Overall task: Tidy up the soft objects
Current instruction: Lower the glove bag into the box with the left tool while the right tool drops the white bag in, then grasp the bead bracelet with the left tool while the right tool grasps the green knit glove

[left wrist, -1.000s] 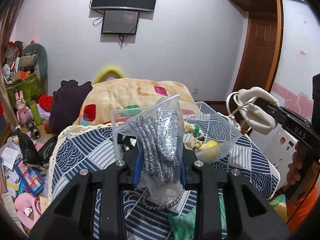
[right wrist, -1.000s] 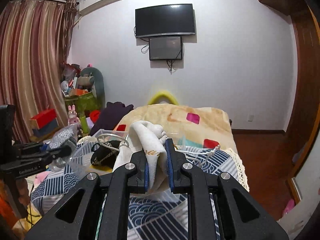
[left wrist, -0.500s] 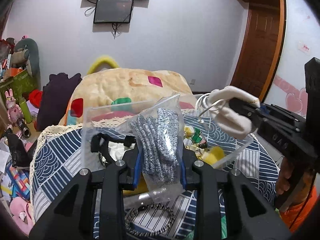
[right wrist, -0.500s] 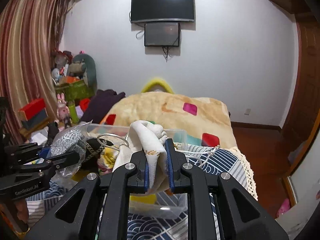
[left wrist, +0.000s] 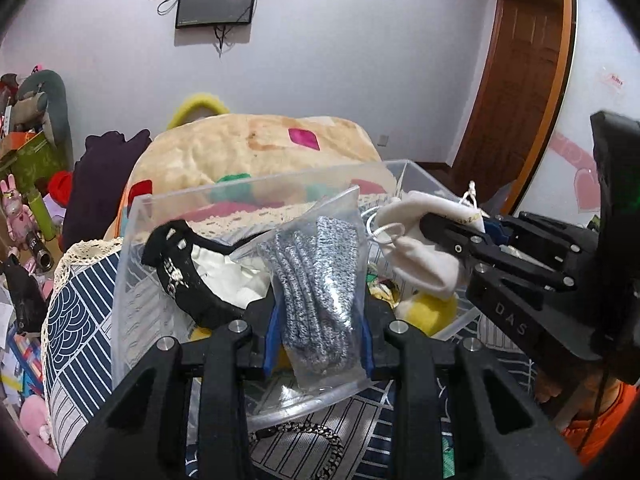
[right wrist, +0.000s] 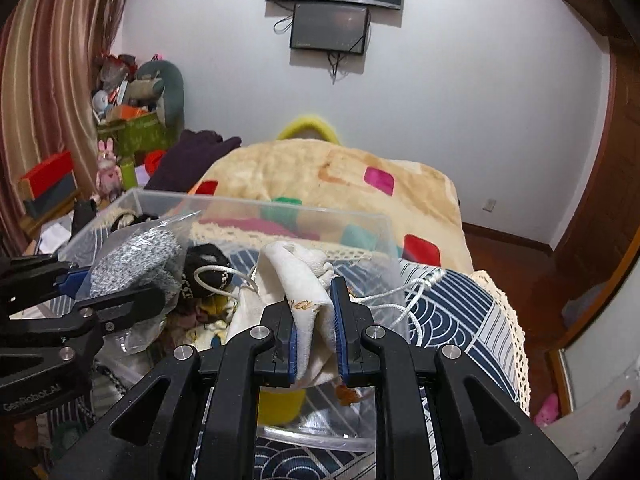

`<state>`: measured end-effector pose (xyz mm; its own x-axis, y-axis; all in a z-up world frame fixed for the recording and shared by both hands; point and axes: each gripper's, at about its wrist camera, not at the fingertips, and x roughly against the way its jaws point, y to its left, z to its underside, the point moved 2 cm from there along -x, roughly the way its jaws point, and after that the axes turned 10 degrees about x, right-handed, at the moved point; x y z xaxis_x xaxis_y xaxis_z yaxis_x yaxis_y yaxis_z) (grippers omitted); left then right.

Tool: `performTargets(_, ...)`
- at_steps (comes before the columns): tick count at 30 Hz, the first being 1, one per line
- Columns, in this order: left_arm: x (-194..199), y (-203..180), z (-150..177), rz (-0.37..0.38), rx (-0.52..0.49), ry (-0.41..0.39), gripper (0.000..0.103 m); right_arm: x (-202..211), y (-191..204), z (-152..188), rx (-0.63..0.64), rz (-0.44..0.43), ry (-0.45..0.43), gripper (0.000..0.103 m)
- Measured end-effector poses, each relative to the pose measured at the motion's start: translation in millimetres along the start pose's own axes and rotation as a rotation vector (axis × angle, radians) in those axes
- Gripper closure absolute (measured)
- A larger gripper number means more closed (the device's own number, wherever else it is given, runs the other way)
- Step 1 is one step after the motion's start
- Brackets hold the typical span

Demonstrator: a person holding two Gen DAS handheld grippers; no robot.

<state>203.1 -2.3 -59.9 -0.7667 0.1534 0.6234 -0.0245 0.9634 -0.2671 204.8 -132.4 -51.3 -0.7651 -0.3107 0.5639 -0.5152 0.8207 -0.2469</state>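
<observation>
The clear bin (left wrist: 132, 264) sits on the bed (right wrist: 460, 312) with a blanket pile (left wrist: 260, 148) behind it. Inside – a strap (left wrist: 180, 276) at the left, a plush toy (left wrist: 434, 312) near right. A chain (left wrist: 296, 432) lies on the bed just in front.

We see a clear glossy plastic bin (left wrist: 136, 248) and a crinkly transparent plastic bag (left wrist: 320, 288) of grey speckled knit. The drawstring pouch (right wrist: 308, 300) is off-white matt cloth. Each hand-held gripper, left (left wrist: 318, 332) and right (right wrist: 316, 336), is matt black plastic with blue pads and shiny metal screws. The bed cover (right wrist: 460, 312) is woven cloth, lace-edged.
</observation>
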Motion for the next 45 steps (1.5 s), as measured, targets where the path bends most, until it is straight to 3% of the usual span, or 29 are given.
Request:
performTargets(6,7,-5,7,-0.027,-0.041,-0.009,0.069,4,-3,0,-0.003,-0.012,0.011,0.083)
performTargets(12,21,1,8,0.002,-0.009,0.009,0.065,21,-7,2,-0.027,-0.026,-0.016,0.067)
performTargets(22,72,0,4,0.04,0.007,-0.082,0.045,63,-2,-5,-0.017,-0.04,-0.113,0.049)
performTargets(27,97,4,5,0.025,0.001,-0.116,0.04,85,4,-7,-0.011,-0.054,-0.171,0.043)
performTargets(29,106,8,9,0.019,0.009,-0.13,0.027,92,8,-6,-0.013,-0.063,-0.19,0.037)
performTargets(32,117,15,19,-0.008,-0.001,-0.147,0.026,98,14,-3,-0.017,-0.075,-0.21,0.036)
performTargets(39,112,27,47,-0.057,-0.035,-0.098,0.024,88,33,14,-0.011,-0.126,-0.182,0.034)
performTargets(45,83,38,74,-0.065,-0.031,0.004,0.025,71,44,36,-0.026,-0.174,-0.109,0.034)
